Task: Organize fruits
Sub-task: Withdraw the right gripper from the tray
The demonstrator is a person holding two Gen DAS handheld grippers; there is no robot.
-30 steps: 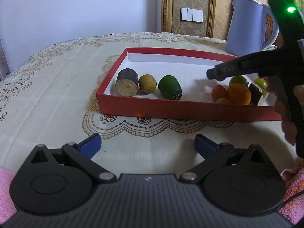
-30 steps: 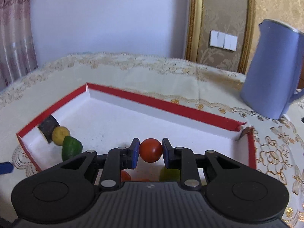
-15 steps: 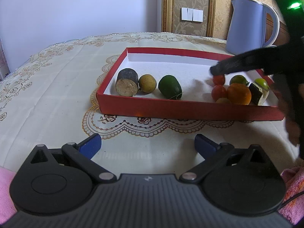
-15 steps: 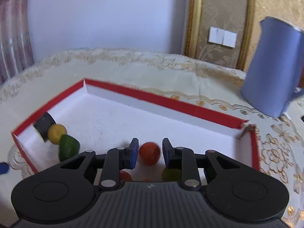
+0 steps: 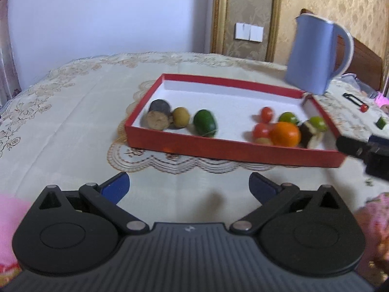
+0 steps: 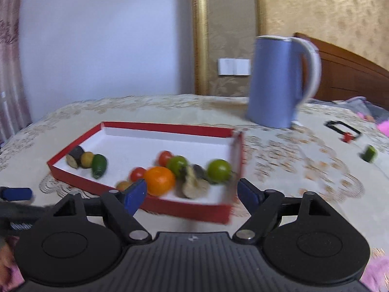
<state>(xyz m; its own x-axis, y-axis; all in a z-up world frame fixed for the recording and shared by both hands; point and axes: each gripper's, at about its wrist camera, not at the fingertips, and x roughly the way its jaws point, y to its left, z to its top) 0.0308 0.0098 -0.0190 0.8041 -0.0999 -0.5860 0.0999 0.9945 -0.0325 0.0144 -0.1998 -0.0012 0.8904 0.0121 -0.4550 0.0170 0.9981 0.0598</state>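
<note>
L gripper (image 5: 189, 185) jaws apart, nothing btwn, over cloth before red tray (image 5: 218, 149). Tray L end: green fruit (image 5: 204, 123); R end: tomatoes (image 6: 165, 157), orange (image 6: 159, 180). R gripper (image 6: 192, 193) jaws opening, nothing held, at tray's near-R corner.

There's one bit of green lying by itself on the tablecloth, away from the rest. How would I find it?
Start at the tall blue kettle behind the red box, then look down and right across the patterned tablecloth. Past the small black frame with a red knob lies a little green piece. Unlike the other fruits, it sits outside the box, alone on the cloth.
</note>
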